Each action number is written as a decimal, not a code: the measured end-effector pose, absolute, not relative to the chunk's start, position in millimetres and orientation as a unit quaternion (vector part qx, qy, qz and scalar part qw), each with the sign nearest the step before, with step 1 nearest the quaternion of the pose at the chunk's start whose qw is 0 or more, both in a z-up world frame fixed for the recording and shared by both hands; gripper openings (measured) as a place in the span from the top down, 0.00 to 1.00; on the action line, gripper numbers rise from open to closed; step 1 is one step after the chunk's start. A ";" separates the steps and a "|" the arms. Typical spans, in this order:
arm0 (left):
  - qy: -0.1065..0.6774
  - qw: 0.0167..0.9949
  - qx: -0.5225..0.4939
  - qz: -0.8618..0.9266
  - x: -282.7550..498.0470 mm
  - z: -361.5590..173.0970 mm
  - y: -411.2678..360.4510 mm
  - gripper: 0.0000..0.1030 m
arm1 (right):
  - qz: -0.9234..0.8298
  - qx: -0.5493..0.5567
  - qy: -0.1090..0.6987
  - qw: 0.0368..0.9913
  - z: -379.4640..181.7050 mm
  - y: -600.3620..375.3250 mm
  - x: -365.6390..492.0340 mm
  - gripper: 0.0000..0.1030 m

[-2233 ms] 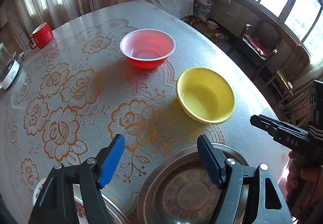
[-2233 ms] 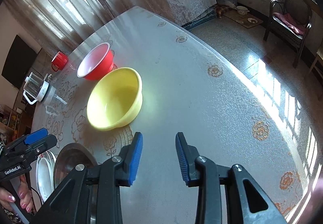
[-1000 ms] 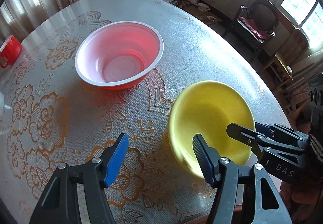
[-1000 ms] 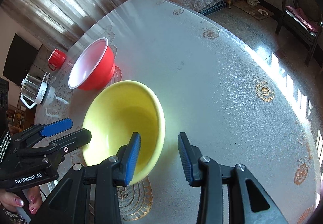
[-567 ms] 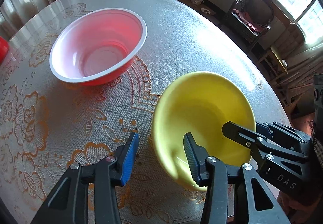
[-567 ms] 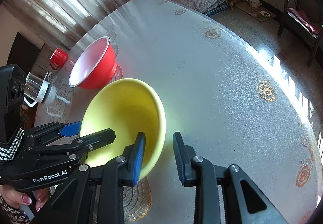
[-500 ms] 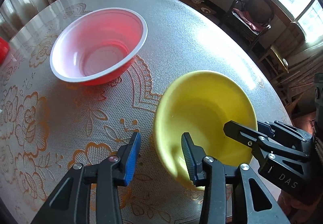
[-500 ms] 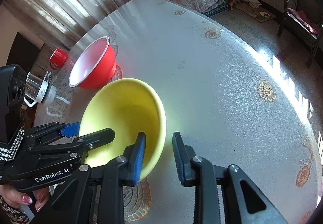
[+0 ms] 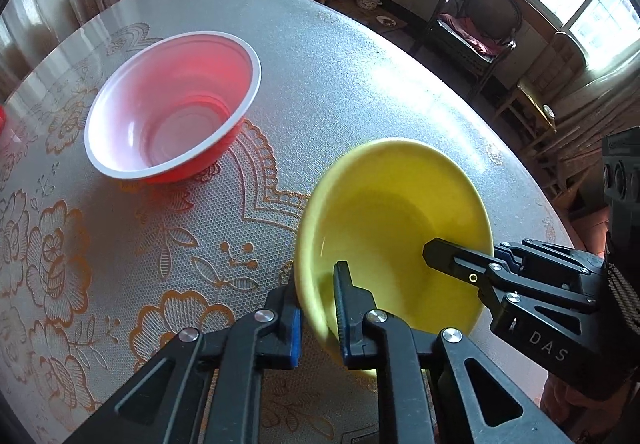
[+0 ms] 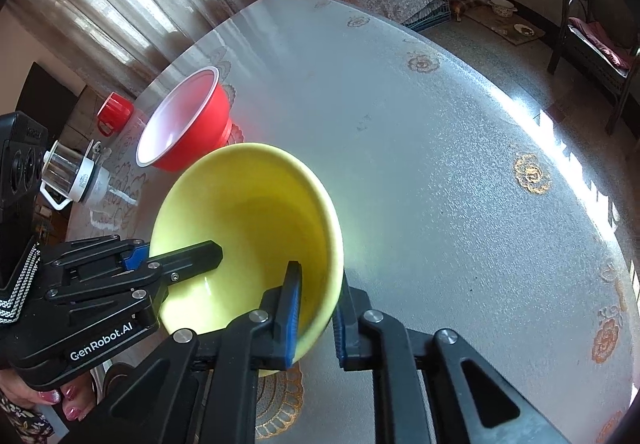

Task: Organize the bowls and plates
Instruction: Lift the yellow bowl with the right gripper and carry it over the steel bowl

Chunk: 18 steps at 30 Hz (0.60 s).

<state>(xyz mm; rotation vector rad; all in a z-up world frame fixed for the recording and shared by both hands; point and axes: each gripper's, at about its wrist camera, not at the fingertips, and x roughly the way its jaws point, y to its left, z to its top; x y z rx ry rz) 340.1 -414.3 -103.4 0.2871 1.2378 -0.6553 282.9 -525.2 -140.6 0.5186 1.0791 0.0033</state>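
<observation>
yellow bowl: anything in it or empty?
Empty. Both wrist views look straight into the yellow bowl and show only bare yellow surface; the one thing inside is a gripper finger on each side, clamped over the rim.

At the left edge of the left wrist view a red mug (image 9: 2, 120) was cut off. The yellow bowl's (image 9: 400, 220) near rim was hidden behind black fingers (image 9: 352, 308), its left rim blurred.

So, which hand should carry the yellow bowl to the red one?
Left, probably: the left gripper, jaws closing on the yellow bowl rim, sits on the side facing the red bowl; the right gripper clamps the far side.
</observation>
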 end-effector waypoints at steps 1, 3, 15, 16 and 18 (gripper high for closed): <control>0.567 0.755 0.131 -0.302 338.9 -102.7 -413.5 0.87 | 0.001 0.249 0.508 0.825 -140.9 -526.0 282.1 0.89; 0.567 0.755 0.129 -0.302 337.8 -101.3 -412.0 0.87 | 0.002 0.254 0.507 0.824 -141.3 -526.4 280.8 0.90; 0.561 0.757 0.123 -0.312 326.3 -87.9 -398.1 0.88 | -0.008 0.286 0.505 0.814 -140.8 -528.9 270.3 0.91; 0.559 0.758 0.123 -0.312 325.2 -86.2 -397.2 0.88 | -0.009 0.286 0.504 0.815 -139.3 -528.1 268.8 0.91; 0.557 0.760 0.120 -0.314 322.4 -83.3 -388.2 0.88 | -0.009 0.285 0.501 0.817 -135.8 -526.8 266.2 0.91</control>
